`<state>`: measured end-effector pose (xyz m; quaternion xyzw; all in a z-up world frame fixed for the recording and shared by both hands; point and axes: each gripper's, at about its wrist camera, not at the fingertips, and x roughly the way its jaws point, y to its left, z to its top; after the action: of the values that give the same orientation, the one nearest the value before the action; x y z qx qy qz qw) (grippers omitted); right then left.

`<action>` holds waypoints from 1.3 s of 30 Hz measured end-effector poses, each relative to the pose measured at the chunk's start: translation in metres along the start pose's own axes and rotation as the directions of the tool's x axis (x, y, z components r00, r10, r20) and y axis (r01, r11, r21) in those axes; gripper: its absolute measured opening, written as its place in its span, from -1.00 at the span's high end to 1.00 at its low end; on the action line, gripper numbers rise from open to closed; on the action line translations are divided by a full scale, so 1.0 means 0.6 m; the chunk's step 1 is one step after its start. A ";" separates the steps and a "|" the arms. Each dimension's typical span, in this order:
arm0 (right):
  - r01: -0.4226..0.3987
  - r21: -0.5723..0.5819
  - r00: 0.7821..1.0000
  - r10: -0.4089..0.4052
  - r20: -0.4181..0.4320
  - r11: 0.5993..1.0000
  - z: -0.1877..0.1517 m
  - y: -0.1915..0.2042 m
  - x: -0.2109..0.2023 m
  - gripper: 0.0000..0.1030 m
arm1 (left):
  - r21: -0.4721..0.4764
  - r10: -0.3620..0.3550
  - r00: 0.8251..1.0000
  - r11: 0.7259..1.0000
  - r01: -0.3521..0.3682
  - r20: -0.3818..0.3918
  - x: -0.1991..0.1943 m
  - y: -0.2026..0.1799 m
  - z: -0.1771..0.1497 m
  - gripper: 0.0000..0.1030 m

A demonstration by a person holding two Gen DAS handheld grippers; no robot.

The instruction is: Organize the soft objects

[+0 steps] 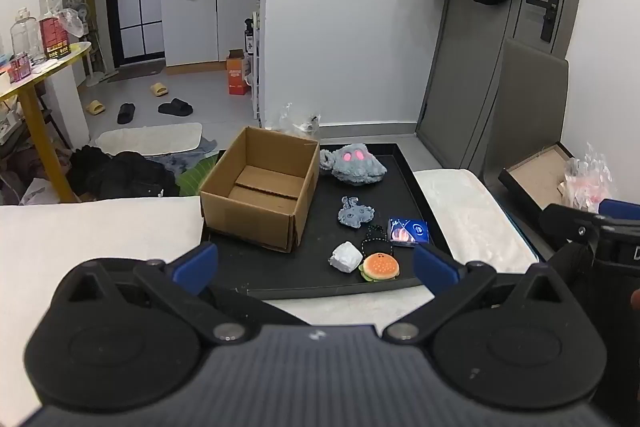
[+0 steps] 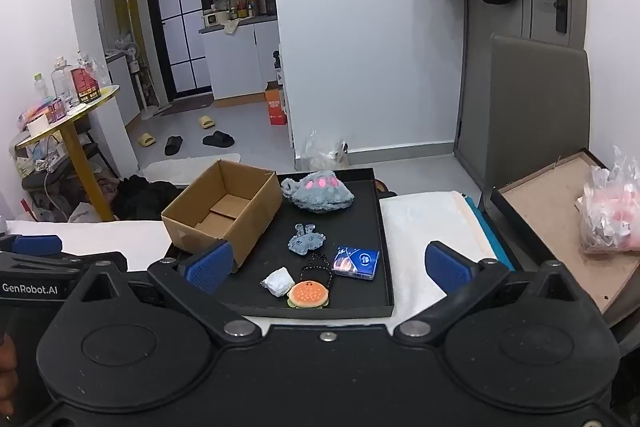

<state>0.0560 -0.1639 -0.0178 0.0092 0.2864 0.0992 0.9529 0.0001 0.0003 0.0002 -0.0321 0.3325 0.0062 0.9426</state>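
A black tray point(image 1: 404, 167) point(image 2: 382, 227) holds an empty open cardboard box point(image 1: 256, 187) point(image 2: 224, 211) at its left. On the tray lie a big grey plush with pink eyes point(image 1: 354, 165) point(image 2: 320, 193), a small grey plush point(image 1: 355, 213) point(image 2: 306, 239), a blue packet point(image 1: 408, 231) point(image 2: 357, 262), a white wad point(image 1: 345, 257) point(image 2: 279, 281) and a burger plush point(image 1: 380, 267) point(image 2: 309, 295) on a black bead chain. My left gripper point(image 1: 316, 265) and right gripper point(image 2: 326, 265) are both open and empty, hovering before the tray's near edge.
White cloth point(image 1: 468, 211) point(image 2: 424, 219) covers the surface on both sides of the tray. A flat open box point(image 2: 560, 211) with a plastic bag point(image 2: 610, 219) lies at right. A yellow side table point(image 1: 36, 75) and clothes on the floor stand at left.
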 end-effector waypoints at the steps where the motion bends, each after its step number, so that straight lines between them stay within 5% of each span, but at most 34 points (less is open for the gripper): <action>1: 0.002 -0.001 1.000 -0.002 0.000 1.000 0.000 0.000 0.000 -1.00 | 0.000 -0.002 1.000 1.000 0.002 0.000 0.000 0.000 0.000 -1.00; 39: 0.006 -0.029 1.000 -0.005 0.029 1.000 0.001 0.012 -0.011 -1.00 | -0.040 -0.007 1.000 0.999 0.007 0.006 -0.008 0.009 -0.001 -1.00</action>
<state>0.0496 -0.1583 -0.0132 -0.0041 0.2712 0.1007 0.9572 -0.0044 0.0058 0.0026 -0.0521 0.3293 0.0097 0.9427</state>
